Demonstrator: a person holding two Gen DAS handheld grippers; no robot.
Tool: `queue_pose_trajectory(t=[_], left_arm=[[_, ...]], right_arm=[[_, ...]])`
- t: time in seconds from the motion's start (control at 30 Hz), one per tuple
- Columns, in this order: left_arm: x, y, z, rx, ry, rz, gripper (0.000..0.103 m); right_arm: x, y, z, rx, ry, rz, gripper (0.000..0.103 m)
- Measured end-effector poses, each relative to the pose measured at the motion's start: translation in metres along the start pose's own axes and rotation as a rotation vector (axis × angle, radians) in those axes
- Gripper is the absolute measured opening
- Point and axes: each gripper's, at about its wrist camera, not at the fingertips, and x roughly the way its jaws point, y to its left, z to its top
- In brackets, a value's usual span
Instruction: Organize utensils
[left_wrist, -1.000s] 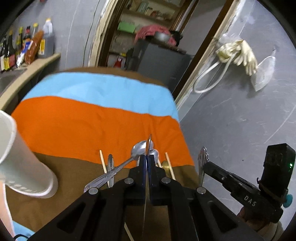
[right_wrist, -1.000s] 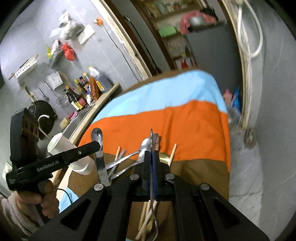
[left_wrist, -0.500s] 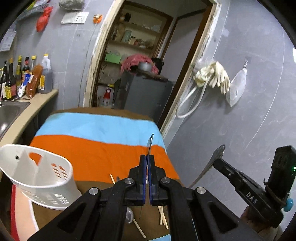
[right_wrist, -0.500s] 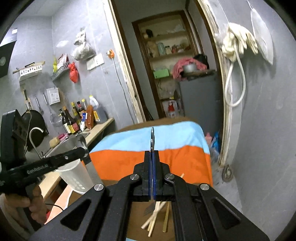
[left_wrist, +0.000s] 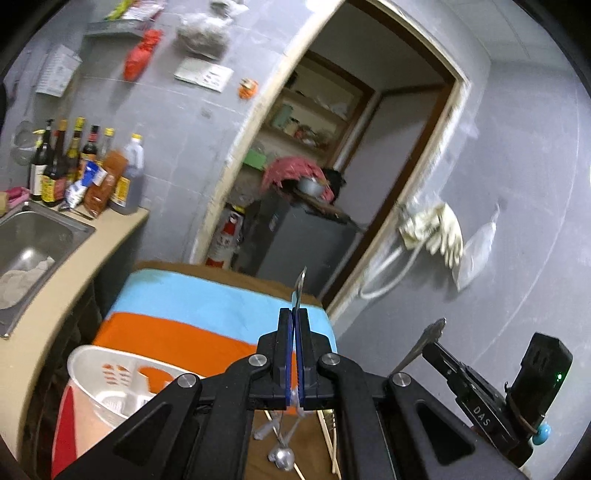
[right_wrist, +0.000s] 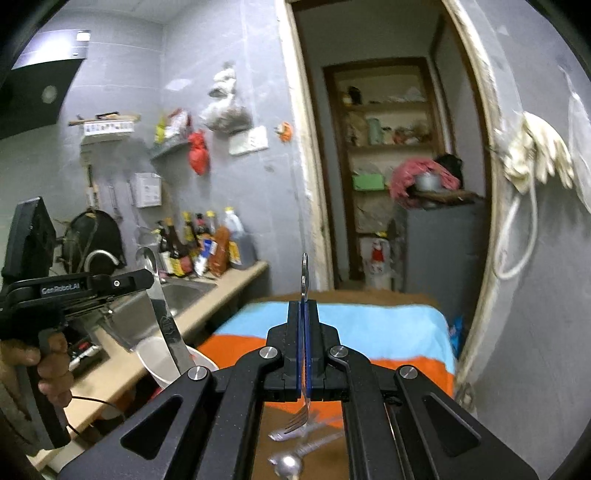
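My left gripper (left_wrist: 294, 325) is shut on a table knife (left_wrist: 298, 291), seen edge-on; in the right wrist view its blade (right_wrist: 168, 325) hangs over the white utensil holder (right_wrist: 159, 360). The holder (left_wrist: 107, 380) is at lower left in the left wrist view. My right gripper (right_wrist: 304, 317) is shut on a fork (right_wrist: 303, 280), tines (right_wrist: 295, 419) pointing down; it also shows in the left wrist view (left_wrist: 428, 338). Both are lifted above the striped cloth (left_wrist: 192, 314). A spoon (right_wrist: 286, 463), other cutlery and chopsticks (left_wrist: 327, 432) lie on the cloth below.
A counter with a steel sink (left_wrist: 26, 243) and several bottles (left_wrist: 85, 170) runs along the left. A doorway with shelves and a grey cabinet (left_wrist: 303, 240) lies beyond the table. Gloves (left_wrist: 439, 232) hang on the right wall.
Both grippers have risen well above the cloth with their utensils. The views tilted up, and the utensil pile now sits low under the grippers.
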Motion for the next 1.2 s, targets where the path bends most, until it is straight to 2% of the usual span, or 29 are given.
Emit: queue_pose_trajectory(t=[0.1, 0.27, 0.5, 0.7, 0.83, 1.2], left_arm=[[-0.015, 0.015, 0.014, -0.021, -0.046, 0.014, 0.002], [-0.041, 0.039, 0.031, -0.030, -0.120, 0.079, 0.002], [-0.056, 0.079, 0.040, -0.021, -0.170, 0.187, 0.002], [-0.030, 0.110, 0.024, 0.011, -0.122, 0.260, 0.002], [-0.003, 0.122, 0.005, 0.038, -0.047, 0.290, 0.002], [0.025, 0.139, -0.019, 0.028, 0.052, 0.268, 0.002]], right_arm=[[0.003, 0.019, 0.013, -0.019, -0.032, 0.042, 0.002], [0.017, 0.054, 0.030, -0.053, -0.070, 0.117, 0.002], [0.045, 0.092, 0.022, -0.089, -0.046, 0.176, 0.002], [0.071, 0.113, 0.000, -0.143, 0.005, 0.160, 0.002], [0.086, 0.117, -0.011, -0.142, 0.054, 0.151, 0.002], [0.115, 0.110, -0.046, -0.068, 0.168, 0.103, 0.002]])
